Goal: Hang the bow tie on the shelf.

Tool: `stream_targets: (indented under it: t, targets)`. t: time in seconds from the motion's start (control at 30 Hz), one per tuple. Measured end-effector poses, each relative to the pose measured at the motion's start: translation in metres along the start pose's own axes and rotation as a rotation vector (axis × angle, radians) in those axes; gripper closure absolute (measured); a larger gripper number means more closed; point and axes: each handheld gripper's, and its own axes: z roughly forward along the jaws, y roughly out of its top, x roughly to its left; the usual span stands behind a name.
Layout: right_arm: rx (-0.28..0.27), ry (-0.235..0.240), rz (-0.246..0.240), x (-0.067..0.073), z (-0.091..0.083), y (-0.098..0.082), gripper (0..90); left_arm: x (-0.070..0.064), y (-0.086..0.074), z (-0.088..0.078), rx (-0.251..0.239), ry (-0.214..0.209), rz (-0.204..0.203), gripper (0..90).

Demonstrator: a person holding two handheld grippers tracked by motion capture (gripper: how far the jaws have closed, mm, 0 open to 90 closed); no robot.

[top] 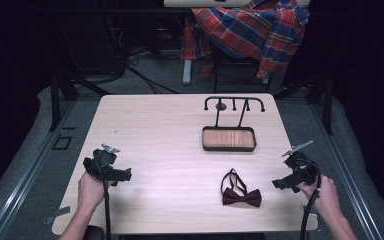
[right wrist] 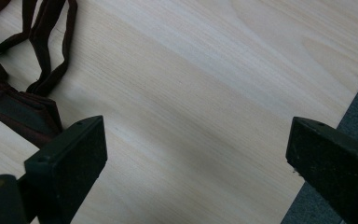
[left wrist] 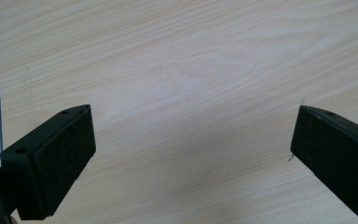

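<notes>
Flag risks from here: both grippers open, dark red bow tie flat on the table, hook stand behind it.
1. The dark red fabric bow tie lies flat on the light wooden table; the right gripper, open beside it, could scrape the surface or pinch only one layer.
2. Its thin looped strap is loose and could snag on a jaw.
3. The black metal hook stand with wooden tray looks light; hanging the tie might tip it.
</notes>
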Motion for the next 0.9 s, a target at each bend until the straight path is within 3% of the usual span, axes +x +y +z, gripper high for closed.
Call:
stream_targets:
  t: [0.43, 0.7, 0.8, 0.9]
  targets:
    - [-0.002, 0.003, -0.014, 0.003, 0.003, 0.007, 4.8, 0.004, -0.005, 0.0, -0.009, -0.028, -0.007, 0.2]
    - [0.004, 0.012, -0.063, 0.009, 0.01, 0.019, 4.8, 0.004, -0.005, 0.0, -0.008, -0.02, 0.012, 0.2]
    - [0.005, 0.007, -0.066, 0.009, 0.011, 0.021, 4.8, 0.003, -0.006, 0.0, -0.004, -0.021, 0.016, 0.3]
    - [0.008, 0.032, -0.056, 0.007, 0.015, 0.022, 4.9, 0.003, -0.008, -0.002, -0.001, -0.014, 0.027, 0.2]
